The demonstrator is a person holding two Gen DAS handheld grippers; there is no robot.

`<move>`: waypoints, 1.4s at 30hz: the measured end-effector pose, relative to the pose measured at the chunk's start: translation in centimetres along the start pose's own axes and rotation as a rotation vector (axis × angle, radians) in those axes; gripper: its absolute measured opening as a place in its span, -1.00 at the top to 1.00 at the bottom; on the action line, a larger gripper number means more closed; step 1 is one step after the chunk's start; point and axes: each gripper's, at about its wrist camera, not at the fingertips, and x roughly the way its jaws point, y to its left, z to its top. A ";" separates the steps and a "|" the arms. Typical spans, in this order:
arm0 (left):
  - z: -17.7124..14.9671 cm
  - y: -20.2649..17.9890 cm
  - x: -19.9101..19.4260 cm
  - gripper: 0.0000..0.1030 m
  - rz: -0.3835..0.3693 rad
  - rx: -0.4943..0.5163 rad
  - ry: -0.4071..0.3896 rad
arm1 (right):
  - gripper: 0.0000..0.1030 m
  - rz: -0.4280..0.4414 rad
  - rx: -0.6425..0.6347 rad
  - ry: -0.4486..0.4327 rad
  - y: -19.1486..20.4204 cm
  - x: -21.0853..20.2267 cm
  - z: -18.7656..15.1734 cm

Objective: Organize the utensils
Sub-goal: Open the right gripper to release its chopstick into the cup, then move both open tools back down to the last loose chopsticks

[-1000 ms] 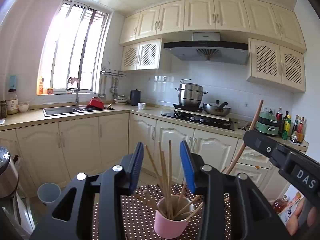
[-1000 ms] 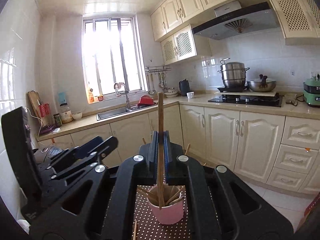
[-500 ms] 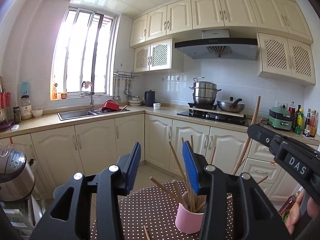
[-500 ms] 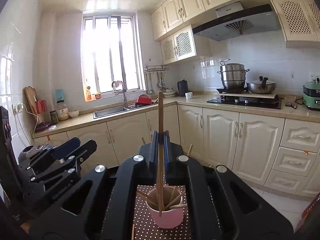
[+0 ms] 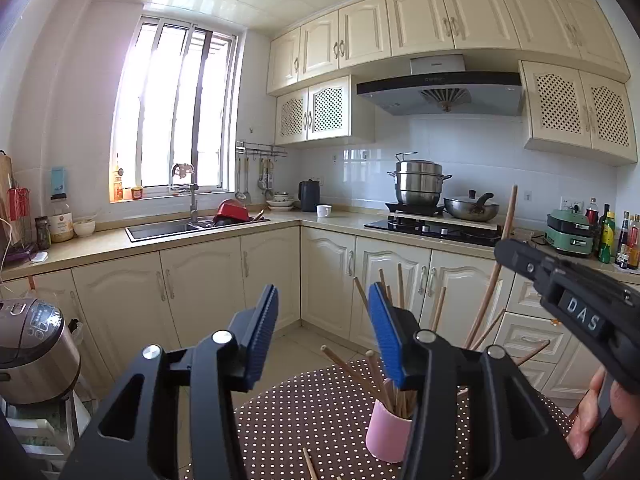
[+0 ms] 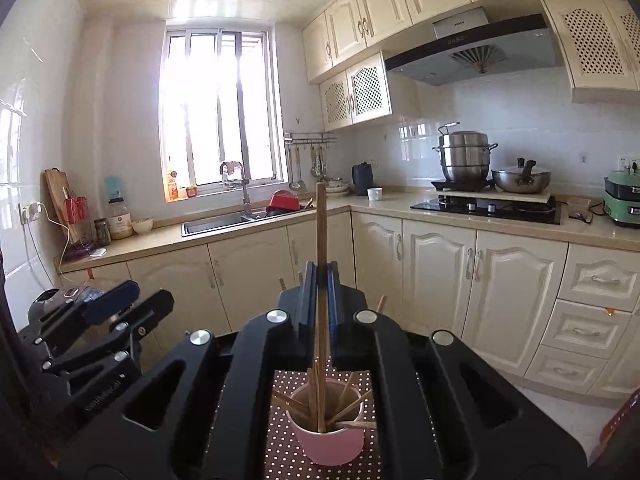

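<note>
A pink cup (image 6: 330, 444) with several wooden chopsticks stands on a brown polka-dot tablecloth (image 5: 312, 412). My right gripper (image 6: 321, 280) is shut on one wooden chopstick (image 6: 321, 232), held upright, its lower end inside the cup. In the left wrist view the right gripper (image 5: 516, 256) sits at the right with that chopstick (image 5: 506, 216) slanting up. My left gripper (image 5: 322, 320) is open and empty, to the left of the cup (image 5: 386, 436). A loose chopstick (image 5: 309, 462) lies on the cloth.
A rice cooker (image 5: 36, 352) stands at the left. Cream cabinets (image 6: 440, 280) run behind, with a sink (image 5: 172, 229) and a stove with pots (image 5: 432, 216). The left gripper shows in the right wrist view (image 6: 96, 320).
My left gripper has moved left, away from over the cup, still open. My right gripper has lowered the chopstick slightly into the cup.
</note>
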 end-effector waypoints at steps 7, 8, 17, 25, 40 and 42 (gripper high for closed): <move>-0.2 0.2 0.1 -0.01 0.018 0.005 0.004 | 0.89 0.018 0.019 0.046 -0.3 0.4 -1.4; -0.1 0.1 0.1 -0.01 0.019 0.006 0.004 | 0.89 0.018 0.021 0.054 -0.3 0.5 -1.5; -0.3 0.1 -0.3 -0.04 0.036 0.022 0.000 | 0.88 0.047 0.052 0.085 -1.0 1.1 -2.8; -0.2 0.1 -0.6 -0.05 0.042 0.028 -0.003 | 0.88 0.046 0.064 0.094 -1.2 1.0 -3.0; 0.0 0.8 -4.3 -0.15 0.049 0.019 -0.024 | 0.35 0.025 0.039 0.028 0.1 -3.2 -1.6; -0.1 0.9 -5.0 -0.15 0.051 0.021 -0.028 | 0.18 0.020 0.038 0.016 0.3 -3.9 -1.6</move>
